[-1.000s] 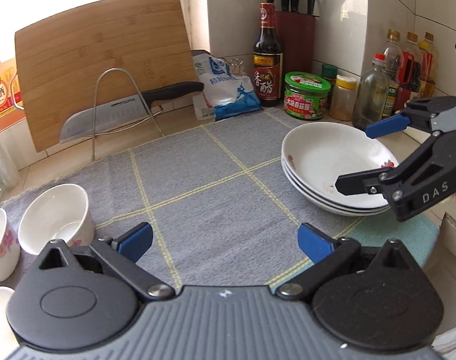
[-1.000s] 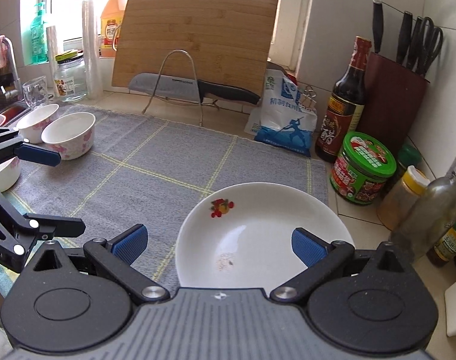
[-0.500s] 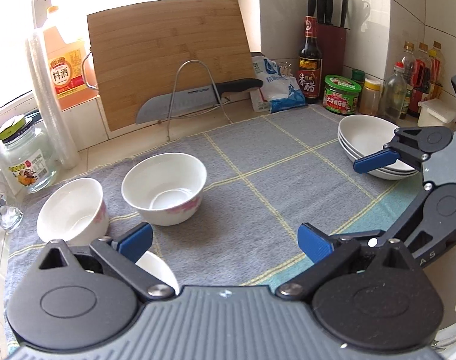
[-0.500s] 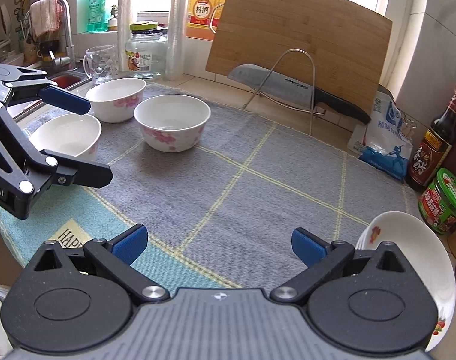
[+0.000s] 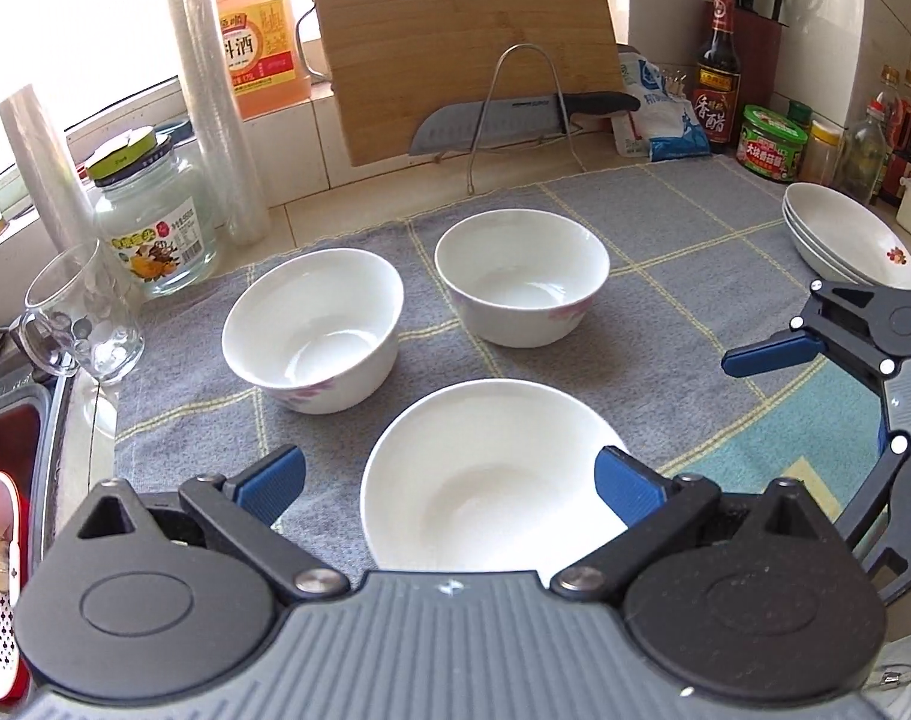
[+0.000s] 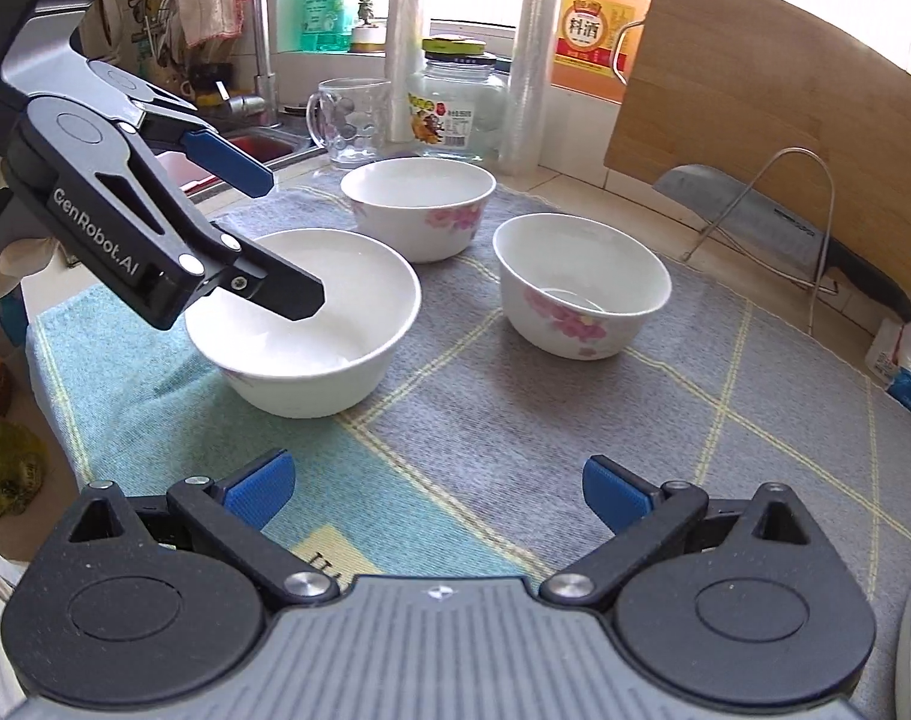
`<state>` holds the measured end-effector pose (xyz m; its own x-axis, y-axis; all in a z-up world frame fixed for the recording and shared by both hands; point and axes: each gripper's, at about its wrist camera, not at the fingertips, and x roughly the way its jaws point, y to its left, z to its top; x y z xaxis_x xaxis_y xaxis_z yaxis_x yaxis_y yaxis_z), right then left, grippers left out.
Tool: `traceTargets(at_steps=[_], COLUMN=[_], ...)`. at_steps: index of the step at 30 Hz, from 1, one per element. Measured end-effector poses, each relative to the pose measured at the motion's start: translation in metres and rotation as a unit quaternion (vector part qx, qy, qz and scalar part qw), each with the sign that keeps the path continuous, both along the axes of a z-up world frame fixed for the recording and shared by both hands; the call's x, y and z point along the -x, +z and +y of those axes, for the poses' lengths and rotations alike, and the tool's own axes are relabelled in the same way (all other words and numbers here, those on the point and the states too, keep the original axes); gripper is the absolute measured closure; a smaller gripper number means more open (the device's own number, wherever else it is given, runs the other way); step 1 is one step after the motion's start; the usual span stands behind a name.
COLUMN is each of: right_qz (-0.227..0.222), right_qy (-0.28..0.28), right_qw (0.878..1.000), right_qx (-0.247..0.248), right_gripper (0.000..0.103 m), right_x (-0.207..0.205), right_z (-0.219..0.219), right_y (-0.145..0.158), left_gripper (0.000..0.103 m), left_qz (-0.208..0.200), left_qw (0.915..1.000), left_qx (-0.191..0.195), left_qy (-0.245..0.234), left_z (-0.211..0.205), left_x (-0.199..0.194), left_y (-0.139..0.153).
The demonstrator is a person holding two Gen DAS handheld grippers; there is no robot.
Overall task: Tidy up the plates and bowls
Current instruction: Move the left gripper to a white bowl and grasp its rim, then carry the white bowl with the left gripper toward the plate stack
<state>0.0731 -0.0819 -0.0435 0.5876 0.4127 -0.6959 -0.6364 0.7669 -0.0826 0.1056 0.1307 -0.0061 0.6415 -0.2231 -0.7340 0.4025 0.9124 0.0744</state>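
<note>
Three white bowls with pink flowers stand on the grey mat. The near bowl sits between the open fingers of my left gripper; it also shows in the right wrist view under my left gripper. Two more bowls stand behind it, the left bowl and the right bowl. A stack of white plates sits at the mat's far right. My right gripper is open and empty above the mat's front; in the left wrist view it hangs at the right.
A cutting board and a knife on a wire rack stand behind the mat. A glass jar, a glass mug and a sink lie at the left. Bottles and a green-lidded jar line the back right.
Both grippers have swung left, away from the plate stack. My left gripper has come over the near bowl, which now lies between its open fingers.
</note>
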Motion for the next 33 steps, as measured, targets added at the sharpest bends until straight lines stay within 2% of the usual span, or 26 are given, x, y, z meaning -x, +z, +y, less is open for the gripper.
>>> traceTargets(at_steps=[6, 13, 20, 25, 33], right_qz=[-0.003, -0.009, -0.005, -0.004, -0.01], right_qy=[0.035, 0.053, 0.067, 0.072, 0.076], right_qw=[0.999, 0.998, 0.998, 0.997, 0.997], right_qx=[-0.013, -0.018, -0.019, -0.021, -0.02], right_gripper=[0.0, 0.0, 0.014, 0.018, 0.022], right_x=[-0.003, -0.006, -0.006, -0.006, -0.004], right_z=[0.031, 0.048, 0.052, 0.051, 0.052], right_y=[-0.007, -0.008, -0.009, -0.008, -0.007], left_gripper=[0.005, 0.023, 0.028, 0.041, 0.041], left_qz=[0.024, 0.053, 0.065, 0.073, 0.075], left_qw=[0.9997, 0.9982, 0.997, 0.996, 0.9955], left_qx=[-0.005, 0.006, 0.018, 0.023, 0.025], left_qy=[-0.005, -0.027, -0.04, -0.046, -0.052], left_z=[0.015, 0.014, 0.01, 0.01, 0.009], left_x=[-0.013, -0.022, -0.026, -0.028, -0.028], left_y=[-0.007, -0.015, -0.017, -0.018, -0.019])
